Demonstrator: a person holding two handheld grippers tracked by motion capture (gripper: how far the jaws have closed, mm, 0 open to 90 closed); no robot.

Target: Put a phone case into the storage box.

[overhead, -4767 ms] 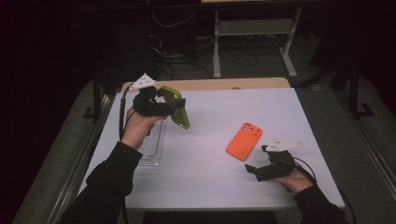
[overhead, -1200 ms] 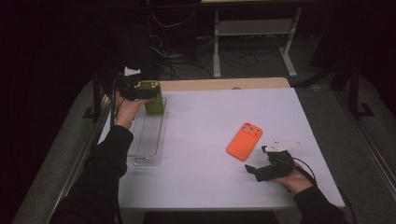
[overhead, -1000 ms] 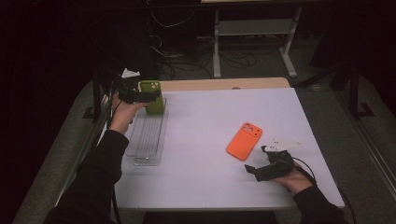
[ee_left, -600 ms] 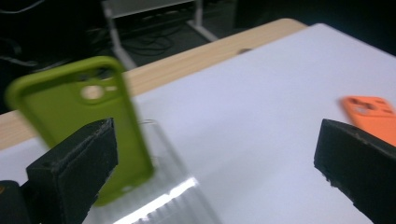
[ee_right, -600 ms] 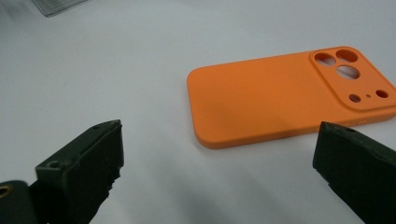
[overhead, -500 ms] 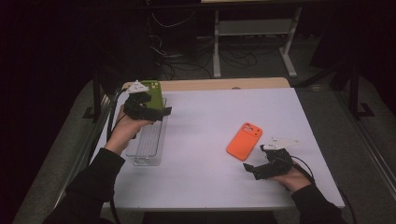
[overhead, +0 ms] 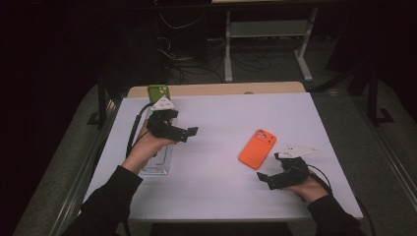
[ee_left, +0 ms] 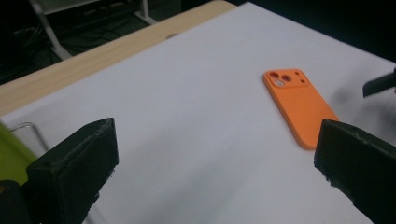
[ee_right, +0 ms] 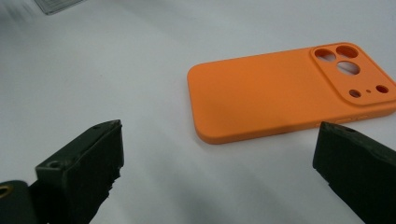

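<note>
The left claw (overhead: pixel 184 132) is hovering at about 9 o'clock on the white counter (overhead: pixel 221 118), its jaws standing wide apart and holding nothing, above a clear tray (overhead: pixel 158 160). A green phone case (overhead: pixel 158 91) is sitting at the tray's far end, near 11 o'clock. The right claw (overhead: pixel 265 178) is resting at about 4 o'clock, jaws likewise spread and empty, just short of the orange phone case (overhead: pixel 257 148) lying flat on the counter.

Dark room. White table (overhead: pixel 226 118) with wooden far edge (overhead: pixel 221 89). Behind it metal stand (overhead: pixel 268 39), tangled cables (overhead: pixel 196 54) on floor, perhaps grey carpet (overhead: pixel 74 147). Lit from above.
</note>
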